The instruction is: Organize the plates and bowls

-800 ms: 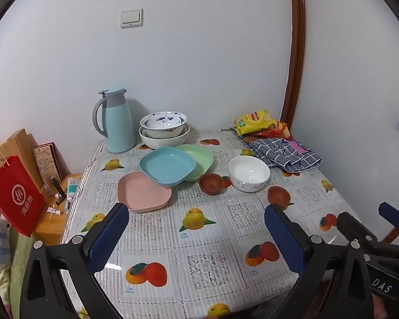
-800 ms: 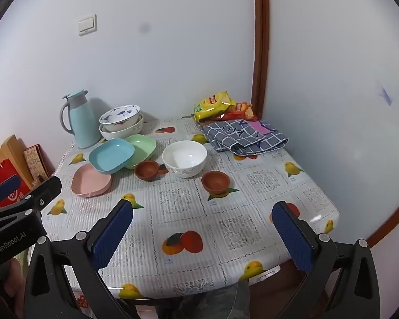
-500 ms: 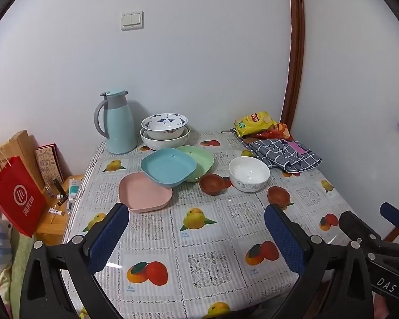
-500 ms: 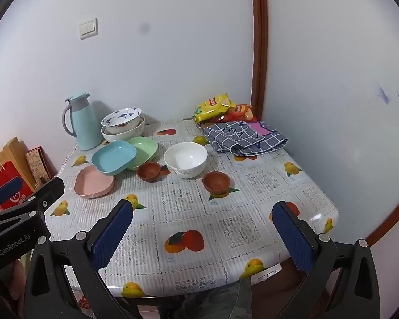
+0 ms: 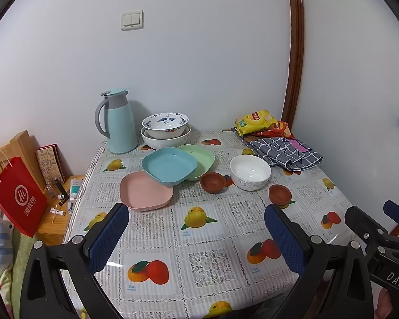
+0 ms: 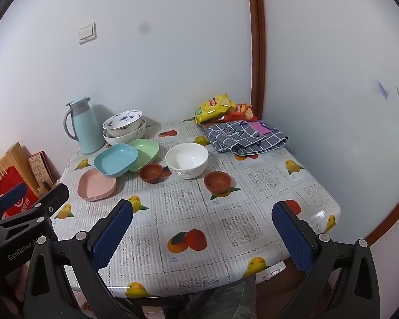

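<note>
The left hand-held gripper (image 5: 196, 235) is held with its jaws spread wide and nothing between them, tilted down over the near edge of the bench (image 5: 204, 263); the right hand-held gripper (image 6: 202, 235) is likewise wide and empty. No dish is touched. Ahead and to the left of the left hand-held gripper a pink plate (image 5: 145, 191) is found, with a blue plate (image 5: 169, 165) propped on its far rim and a green plate (image 5: 199, 158) overlapped beneath the blue one. Farther ahead, two patterned bowls (image 5: 165, 130) are nested beside a jug (image 5: 118, 122). Ahead of the right hand-held gripper a white bowl (image 6: 186, 159) is set between two small brown bowls (image 6: 151, 172) (image 6: 217, 181), each apart from it. The step in hand is judged to be the approach for a first pick. It is advised that the blue plate be taken first, since it rests on both others, and that one rim be pinched squarely, not the flat base. The glossy bench covering is judged slippery; dishes should be lifted, not dragged. The brown bowls are judged best stacked together before the white bowl is carried to the nested pair.
</note>
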A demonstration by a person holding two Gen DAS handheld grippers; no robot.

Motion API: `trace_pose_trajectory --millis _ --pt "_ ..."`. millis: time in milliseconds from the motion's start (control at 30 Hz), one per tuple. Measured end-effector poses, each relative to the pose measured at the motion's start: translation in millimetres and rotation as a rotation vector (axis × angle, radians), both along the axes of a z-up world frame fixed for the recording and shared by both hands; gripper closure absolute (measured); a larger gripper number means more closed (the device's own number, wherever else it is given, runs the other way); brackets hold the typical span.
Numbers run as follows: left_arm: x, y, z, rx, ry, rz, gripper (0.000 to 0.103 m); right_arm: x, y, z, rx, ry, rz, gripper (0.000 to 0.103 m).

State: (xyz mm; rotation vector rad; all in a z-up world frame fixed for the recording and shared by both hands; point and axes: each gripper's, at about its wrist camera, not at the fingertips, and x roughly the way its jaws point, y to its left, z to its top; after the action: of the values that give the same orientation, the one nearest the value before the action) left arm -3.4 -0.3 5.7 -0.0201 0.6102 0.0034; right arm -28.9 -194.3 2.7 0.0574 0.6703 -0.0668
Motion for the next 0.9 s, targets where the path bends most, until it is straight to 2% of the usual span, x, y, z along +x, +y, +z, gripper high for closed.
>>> trace_pose_trajectory --millis 900 --pt "-0.9 1.3 -6.8 0.009 -0.002 0.015 0.0 -2.3 4.3 -1.1 -0.001 -0.003 0.006 0.0"
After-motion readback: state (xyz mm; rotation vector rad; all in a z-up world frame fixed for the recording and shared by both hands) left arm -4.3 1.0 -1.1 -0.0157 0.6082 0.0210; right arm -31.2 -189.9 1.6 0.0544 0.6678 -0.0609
